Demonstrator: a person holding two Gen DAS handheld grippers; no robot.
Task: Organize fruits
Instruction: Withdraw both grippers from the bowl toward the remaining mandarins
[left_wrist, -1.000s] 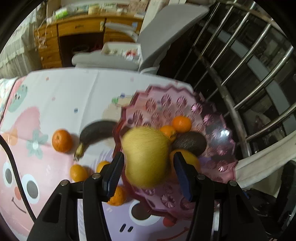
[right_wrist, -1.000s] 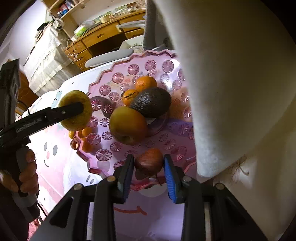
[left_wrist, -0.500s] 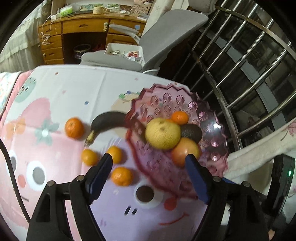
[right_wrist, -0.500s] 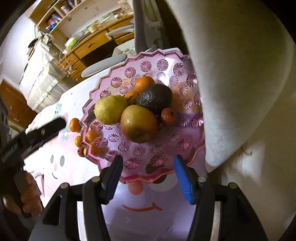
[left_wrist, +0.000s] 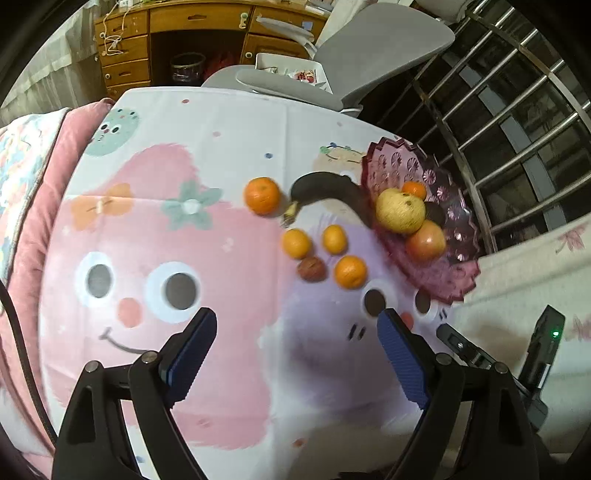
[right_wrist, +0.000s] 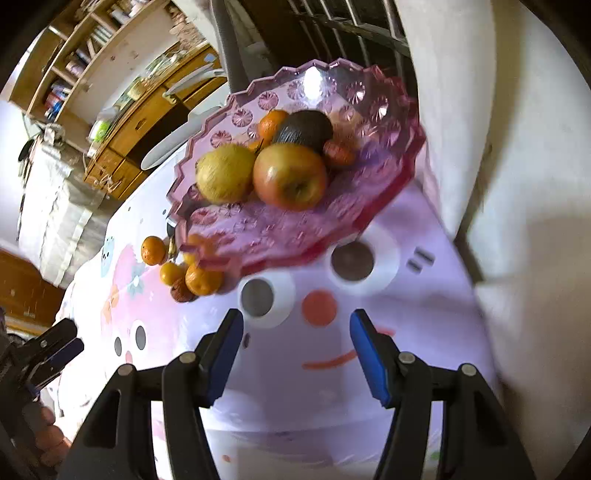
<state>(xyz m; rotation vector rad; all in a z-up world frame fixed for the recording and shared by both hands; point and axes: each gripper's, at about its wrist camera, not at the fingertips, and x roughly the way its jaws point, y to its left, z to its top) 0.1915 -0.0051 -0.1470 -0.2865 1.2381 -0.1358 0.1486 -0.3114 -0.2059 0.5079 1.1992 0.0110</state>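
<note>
In the pink scalloped bowl (right_wrist: 384, 110) I see a yellow pear (right_wrist: 225, 173), apple (right_wrist: 291, 177) and avocado (right_wrist: 304, 127); beside it on the cartoon cloth (left_wrist: 221, 258) lie mandarins (left_wrist: 262, 195) and a dark banana (left_wrist: 325, 188). My left gripper (left_wrist: 295, 354) and right gripper (right_wrist: 295, 350) are opening, both empty.

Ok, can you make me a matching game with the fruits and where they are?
Things:
1. yellow pear
2. black banana
3. brown walnut
4. avocado

Places:
A. on the tablecloth, among the small oranges
B. in the pink bowl, behind the apple
C. in the pink bowl, left of the apple
D. on the tablecloth, one end hidden behind the bowl's rim

Pairs: 1-C, 2-D, 3-A, 4-B
</note>
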